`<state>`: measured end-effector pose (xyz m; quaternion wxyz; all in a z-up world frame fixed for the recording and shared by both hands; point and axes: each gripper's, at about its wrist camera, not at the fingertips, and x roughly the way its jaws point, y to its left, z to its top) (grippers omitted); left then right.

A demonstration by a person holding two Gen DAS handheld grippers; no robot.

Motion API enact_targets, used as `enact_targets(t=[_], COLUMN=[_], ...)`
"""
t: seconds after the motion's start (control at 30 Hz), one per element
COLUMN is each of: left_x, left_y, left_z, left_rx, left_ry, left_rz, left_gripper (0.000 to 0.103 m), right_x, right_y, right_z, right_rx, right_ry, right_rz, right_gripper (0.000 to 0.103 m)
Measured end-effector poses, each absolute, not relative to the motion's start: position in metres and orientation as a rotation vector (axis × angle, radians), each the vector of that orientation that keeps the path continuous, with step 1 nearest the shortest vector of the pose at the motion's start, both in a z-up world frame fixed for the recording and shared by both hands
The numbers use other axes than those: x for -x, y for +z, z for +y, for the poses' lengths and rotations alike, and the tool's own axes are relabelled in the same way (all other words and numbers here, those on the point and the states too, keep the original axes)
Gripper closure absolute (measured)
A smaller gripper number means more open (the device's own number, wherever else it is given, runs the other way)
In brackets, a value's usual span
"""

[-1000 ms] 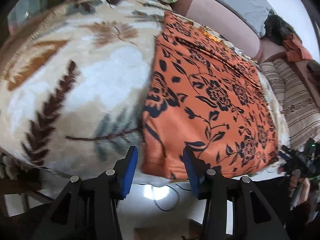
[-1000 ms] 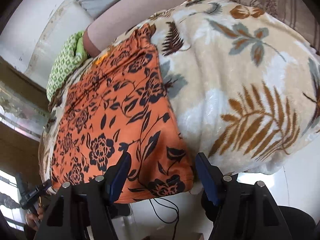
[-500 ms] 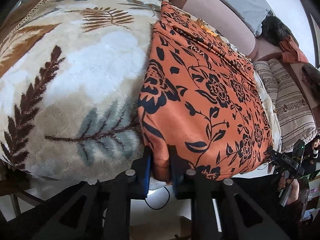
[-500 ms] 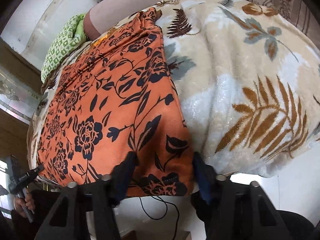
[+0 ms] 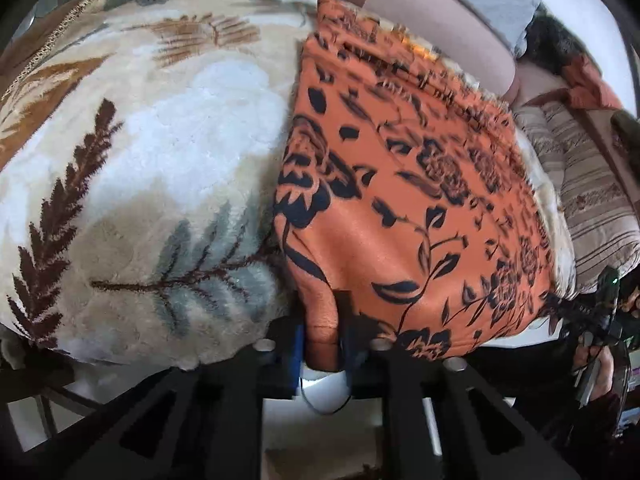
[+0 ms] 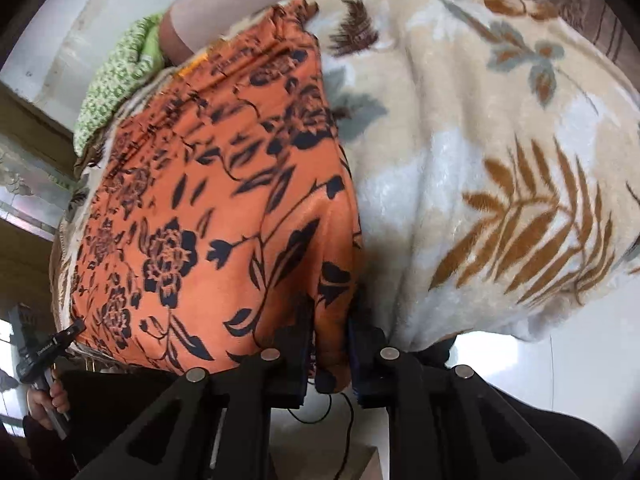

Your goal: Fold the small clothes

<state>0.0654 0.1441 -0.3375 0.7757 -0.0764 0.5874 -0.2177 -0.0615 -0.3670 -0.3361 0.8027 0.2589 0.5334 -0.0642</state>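
Both grippers, left [image 5: 323,340] and right [image 6: 329,350], had closed since earlier, fingers pinching orange floral garment [image 5: 400,200] [image 6: 208,208] hem at 6 o'clock, on leaf-print blanket [image 5: 160,160] [image 6: 480,160].

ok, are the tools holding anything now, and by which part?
Both hold the orange floral garment: left tool pinches its near-left hem corner, right tool its near-right hem corner.

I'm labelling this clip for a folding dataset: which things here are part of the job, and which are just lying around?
Part of the job:
orange floral garment
left gripper, shut on its near left corner
right gripper, shut on its near right corner

Just lying about:
leaf-print blanket underneath
green patterned cloth
striped cushion
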Motion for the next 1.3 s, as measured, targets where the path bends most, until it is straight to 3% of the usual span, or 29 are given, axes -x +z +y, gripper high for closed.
enact_targets(t=[0.1,0.13,0.2,0.7,1.0,1.3], left_x=[-0.068,-0.068,-0.068,-0.113,-0.232,-0.383], left_y=[-0.337,-0.337,-0.335,-0.217,-0.187,-0.225], left_z=[0.142,0.141,0.141,0.165,0.142,0.094], left_rx=[0.143,0.142,0.143,0.412,0.47,0.516], left_ry=[-0.473,-0.47,-0.478,-0.743,-0.712,-0.609], left_rz=[1.27,1.265,1.249,1.044,1.029,1.114], left_gripper=[0.087,0.094,0.095,0.096,0.095,0.096], right_x=[0.06,0.061,0.064,0.051,-0.041,-0.199], right_y=[-0.333,-0.332,-0.326,-0.215,-0.196,-0.243], right_z=[-0.364,-0.364,-0.362,-0.401,-0.455,-0.52], right_rx=[-0.529,-0.531,-0.535,-0.953,-1.11,-1.198], right_ry=[-0.118,-0.107,-0.072,0.28,0.258,0.11], right_rz=[1.133,1.128,1.106,0.68,0.544,0.569], right_gripper=[0.084,0.087,0.094,0.094,0.094,0.094])
